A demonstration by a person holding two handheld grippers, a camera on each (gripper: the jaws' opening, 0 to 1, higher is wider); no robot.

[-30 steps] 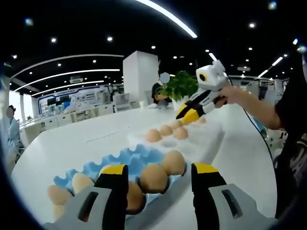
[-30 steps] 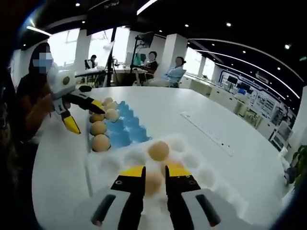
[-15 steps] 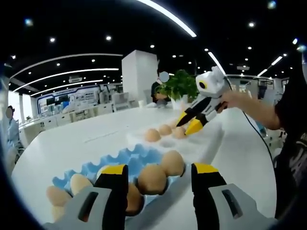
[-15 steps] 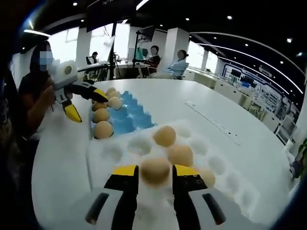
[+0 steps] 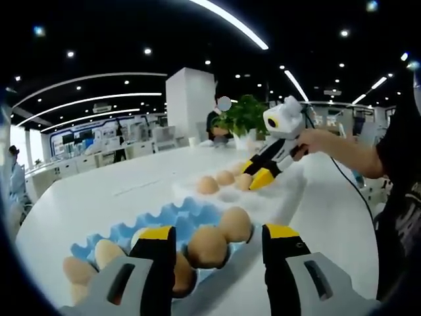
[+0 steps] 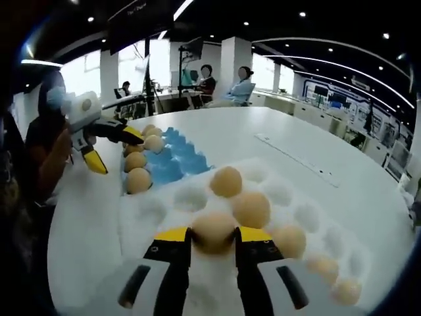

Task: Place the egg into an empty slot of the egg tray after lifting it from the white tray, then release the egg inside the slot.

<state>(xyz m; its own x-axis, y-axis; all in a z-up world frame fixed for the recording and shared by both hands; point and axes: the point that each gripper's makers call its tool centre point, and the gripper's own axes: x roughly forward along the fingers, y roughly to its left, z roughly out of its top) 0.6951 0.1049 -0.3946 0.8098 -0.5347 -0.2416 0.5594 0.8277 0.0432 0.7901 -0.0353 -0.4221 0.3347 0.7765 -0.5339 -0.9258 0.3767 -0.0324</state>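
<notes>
My right gripper (image 6: 214,238) holds a brown egg (image 6: 214,230) between its yellow-tipped jaws, low over the white tray (image 6: 191,197). Both jaws press on the egg's sides. Several more eggs (image 6: 251,209) lie in the white tray's cups. The blue egg tray (image 6: 177,161) lies beyond it with eggs along its near edge. My left gripper (image 5: 217,237) hovers open over the blue egg tray (image 5: 177,214), above its eggs (image 5: 207,245). In the left gripper view the right gripper (image 5: 253,174) dips into the white tray (image 5: 283,191).
Both trays rest on a large white table (image 5: 99,191). A potted plant (image 5: 243,118) and a white pillar (image 5: 191,105) stand past its far edge. People sit at desks (image 6: 204,82) in the background. A person's hand (image 5: 322,138) holds the right gripper.
My right gripper opened wider, came down around an egg in the white tray and now grips its sides. The left gripper has stayed open over the blue tray.
</notes>
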